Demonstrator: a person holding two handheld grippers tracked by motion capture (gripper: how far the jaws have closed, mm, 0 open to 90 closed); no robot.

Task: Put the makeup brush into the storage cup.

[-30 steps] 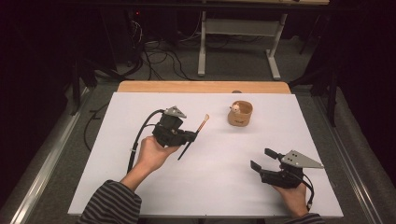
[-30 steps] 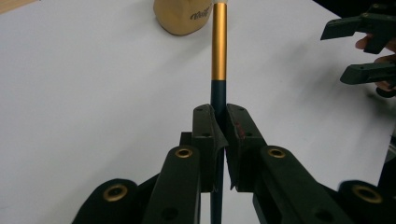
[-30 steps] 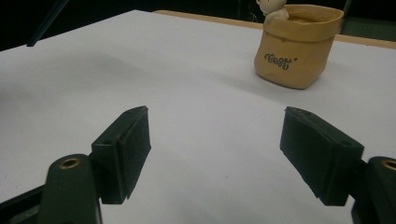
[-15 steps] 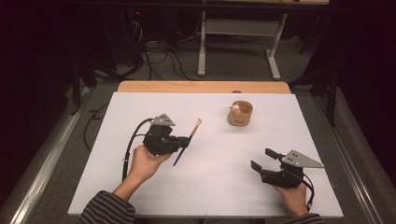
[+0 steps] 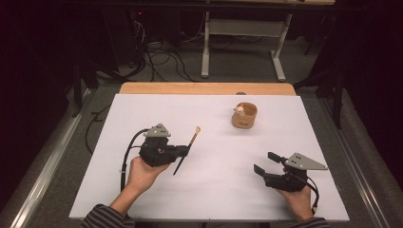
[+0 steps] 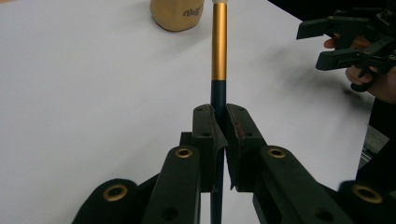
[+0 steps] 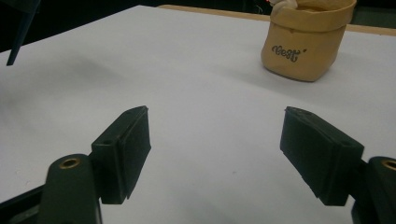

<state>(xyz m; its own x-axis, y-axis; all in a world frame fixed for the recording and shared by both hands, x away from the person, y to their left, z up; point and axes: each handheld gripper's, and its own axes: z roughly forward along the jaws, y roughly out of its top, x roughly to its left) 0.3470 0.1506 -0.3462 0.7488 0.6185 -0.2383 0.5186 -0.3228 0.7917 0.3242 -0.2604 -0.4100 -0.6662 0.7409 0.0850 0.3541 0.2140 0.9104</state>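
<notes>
My left gripper [image 5: 183, 150] [image 6: 219, 122] is shut on a thin brush [image 5: 187, 148] [image 6: 219, 51] with a dark handle, a gold ferrule and a pale tip. It holds the brush over the left middle of the white table [image 5: 214, 190], tip pointing up and right. A tan pouch-like cup [image 5: 244, 116] [image 7: 304, 42] [image 6: 177, 14] with dark lettering stands at the back right, something pale inside it. My right gripper [image 5: 266, 163] [image 7: 215, 151] rests near the front right, open, nothing between its jaws.
A wooden strip [image 5: 206, 88] runs along the table's far edge. Beyond it are desk legs [image 5: 242, 45] and cables [image 5: 161, 57] on a dark floor. In the left gripper view the other hand's gripper [image 6: 355, 39] shows at top right.
The left hand has drawn back toward the front left with the brush still clamped. The right gripper has stayed put and open.
</notes>
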